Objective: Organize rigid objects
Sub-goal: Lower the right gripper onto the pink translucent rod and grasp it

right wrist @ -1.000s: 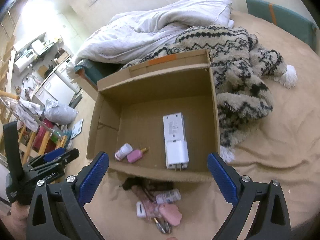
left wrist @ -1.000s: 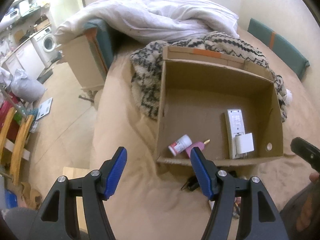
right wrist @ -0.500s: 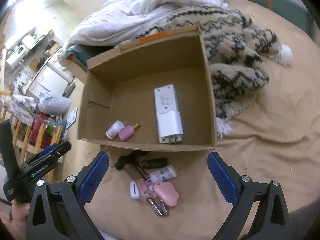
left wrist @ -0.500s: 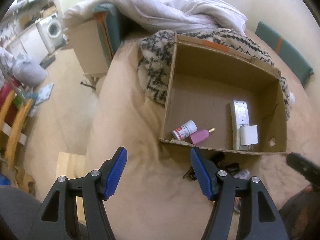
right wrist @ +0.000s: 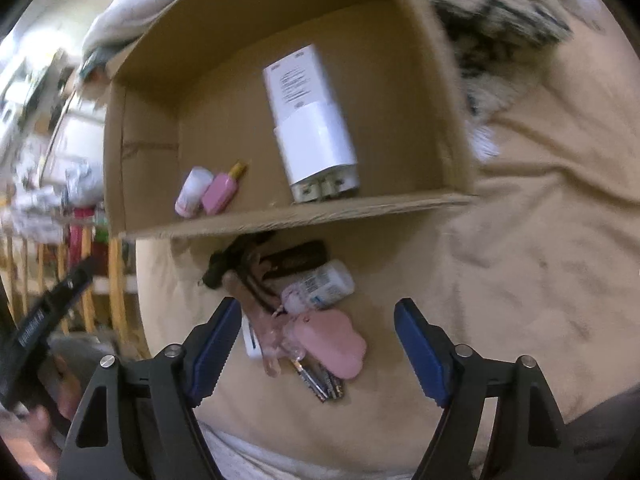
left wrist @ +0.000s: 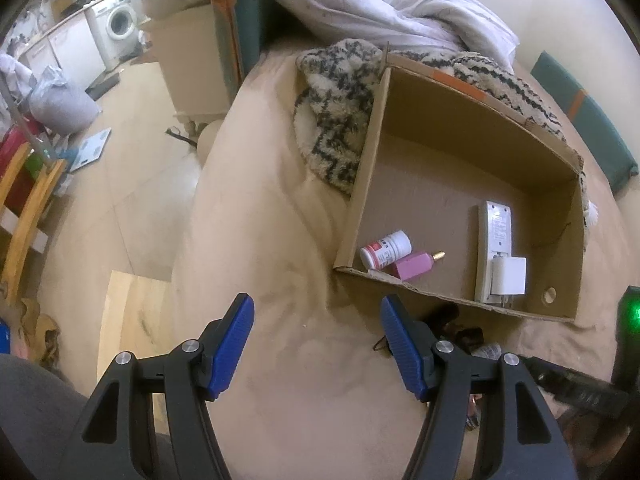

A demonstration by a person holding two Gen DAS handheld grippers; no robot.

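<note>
1. Both grippers have advanced since the earlier frames: the right gripper (right wrist: 316,344) has dropped close over the loose pile, which now fills the lower middle of its view; the left gripper (left wrist: 316,344) has swung left, over bare beige bedcover (left wrist: 280,220).
2. Left wrist view: jaws stand released, nothing between them. The cardboard box (left wrist: 362,184) lies ahead and right, holding a white pill bottle (left wrist: 385,255), a pink perfume bottle (left wrist: 412,266) touching it, and a white remote (left wrist: 494,240) with a white adapter (left wrist: 509,276) on its near end.
3. Right wrist view: jaws spread wide, empty. Just outside the box's near wall lie a pink heart-shaped case (right wrist: 332,344), a white labelled bottle (right wrist: 326,284), a dark flat case (right wrist: 296,258), batteries (right wrist: 322,388) and tangled items, all touching.
4. Judgement: step in hand is the reach for the next pile item; next move calls for lowering and closing on one piece only.
5. Only the right view shows the pile whole; only the left shows the room floor and washing machine (left wrist: 118,24).
</note>
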